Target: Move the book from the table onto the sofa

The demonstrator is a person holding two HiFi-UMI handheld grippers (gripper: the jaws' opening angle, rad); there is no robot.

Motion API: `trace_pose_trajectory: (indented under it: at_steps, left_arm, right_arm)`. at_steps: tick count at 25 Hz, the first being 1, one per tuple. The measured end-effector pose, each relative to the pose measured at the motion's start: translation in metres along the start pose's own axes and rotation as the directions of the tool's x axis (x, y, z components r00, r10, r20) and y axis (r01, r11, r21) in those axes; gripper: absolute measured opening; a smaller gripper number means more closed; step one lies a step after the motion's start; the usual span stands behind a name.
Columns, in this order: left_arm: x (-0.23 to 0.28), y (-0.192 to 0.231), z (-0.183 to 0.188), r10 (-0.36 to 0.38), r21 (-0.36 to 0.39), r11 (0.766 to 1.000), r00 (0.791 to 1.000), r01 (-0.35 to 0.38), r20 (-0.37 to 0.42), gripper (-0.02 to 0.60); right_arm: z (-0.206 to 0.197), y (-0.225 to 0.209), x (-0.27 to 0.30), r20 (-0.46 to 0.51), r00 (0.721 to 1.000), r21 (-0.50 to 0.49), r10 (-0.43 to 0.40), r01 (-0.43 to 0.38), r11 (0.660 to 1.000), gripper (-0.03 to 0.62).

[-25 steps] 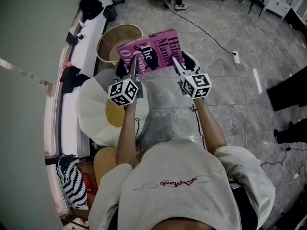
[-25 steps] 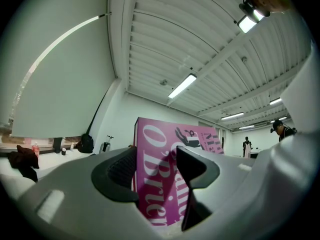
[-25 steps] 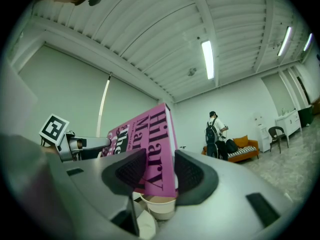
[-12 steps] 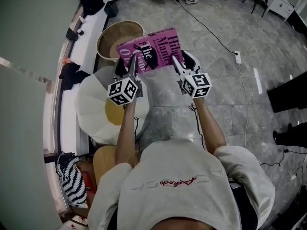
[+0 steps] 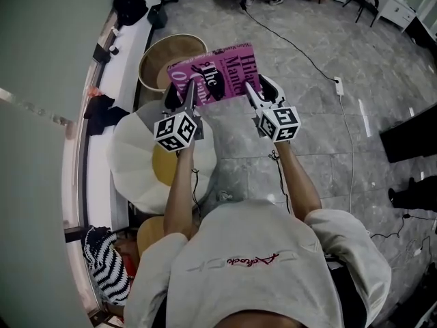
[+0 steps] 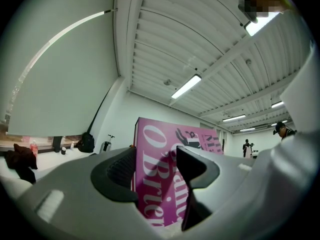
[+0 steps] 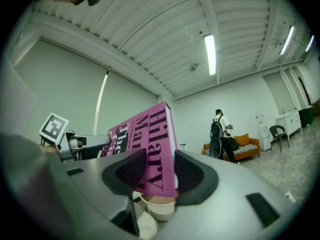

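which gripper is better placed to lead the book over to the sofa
Right, probably. Both clamp the pink book: the left gripper on its left edge, the right gripper on its right. The orange sofa shows in the right gripper view, not the left one, so it lies toward that side.

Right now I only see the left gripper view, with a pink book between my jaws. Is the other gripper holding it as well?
Observer: Yes. The right gripper is shut on the book too, on its near edge, to the right of the left gripper.
Operator: What is underneath the book?
Observer: A round tan basket sits below it. In the head view the book's left part overlaps it.
Operator: Can you see the sofa?
Observer: An orange sofa stands by the far wall in the right gripper view, with a person wearing a backpack in front of it.
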State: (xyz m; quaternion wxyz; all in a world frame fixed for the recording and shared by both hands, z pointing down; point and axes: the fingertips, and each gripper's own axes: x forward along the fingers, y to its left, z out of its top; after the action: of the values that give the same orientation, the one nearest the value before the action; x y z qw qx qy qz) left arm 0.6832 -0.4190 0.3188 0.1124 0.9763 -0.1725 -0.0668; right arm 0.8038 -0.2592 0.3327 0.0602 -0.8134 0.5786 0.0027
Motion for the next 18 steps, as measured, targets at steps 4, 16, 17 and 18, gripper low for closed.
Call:
trace_pose_trajectory:
  at_steps: [4, 16, 17, 18]
  left_arm:
    - [0.000, 0.028, 0.012, 0.018, -0.004, 1.000, 1.000, -0.018, 0.014, 0.244]
    - [-0.051, 0.146, 0.056, 0.188, 0.001, 0.982, 0.979, -0.188, 0.078, 0.244]
    - [-0.057, 0.154, 0.059, 0.206, 0.002, 0.978, 0.975, -0.206, 0.082, 0.244]
    - [-0.064, 0.162, 0.062, 0.223, 0.004, 0.975, 0.971, -0.224, 0.087, 0.244]
  right_arm:
    - [0.003, 0.017, 0.027, -0.001, 1.000, -0.004, 0.021, -0.021, 1.000, 0.186]
    - [-0.005, 0.121, 0.122, -0.010, 0.979, -0.007, 0.205, -0.205, 0.979, 0.186]
    - [-0.006, 0.130, 0.128, -0.010, 0.975, -0.004, 0.223, -0.223, 0.975, 0.186]
    - [-0.007, 0.139, 0.134, -0.009, 0.970, -0.002, 0.242, -0.242, 0.970, 0.186]
